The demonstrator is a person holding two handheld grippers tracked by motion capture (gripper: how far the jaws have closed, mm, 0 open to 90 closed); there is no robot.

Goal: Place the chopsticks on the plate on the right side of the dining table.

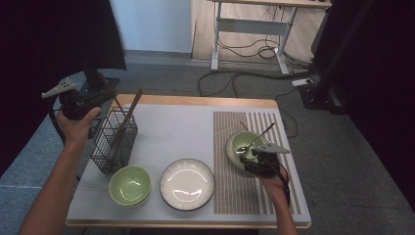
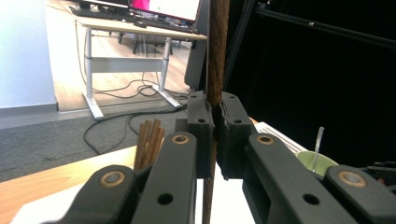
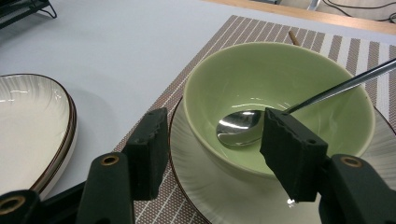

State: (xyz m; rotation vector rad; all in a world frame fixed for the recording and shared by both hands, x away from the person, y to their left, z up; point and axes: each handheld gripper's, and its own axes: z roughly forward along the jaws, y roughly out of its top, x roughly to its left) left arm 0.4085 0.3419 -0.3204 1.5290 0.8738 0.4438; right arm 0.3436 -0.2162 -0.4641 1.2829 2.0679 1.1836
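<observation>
While left tool (image 2: pixel 215 122) pinches a chopstick (image 2: pixel 217 51) above the wire basket (image 1: pixel 115 142), right tool (image 3: pixel 215 154) sits spread before the green bowl (image 3: pixel 280 88). Step: table setting; next, probably carry chopstick to the placemat (image 1: pixel 232 161).

Right claw (image 3: pixel 212 156) agape before green bowl (image 3: pixel 280 100) — spoon (image 3: pixel 243 128) inside — bowl on plate (image 3: pixel 219 191).

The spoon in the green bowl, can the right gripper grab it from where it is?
Probably yes. The right gripper is open just in front of the bowl, and the spoon lies uncovered inside, nothing between them.
</observation>
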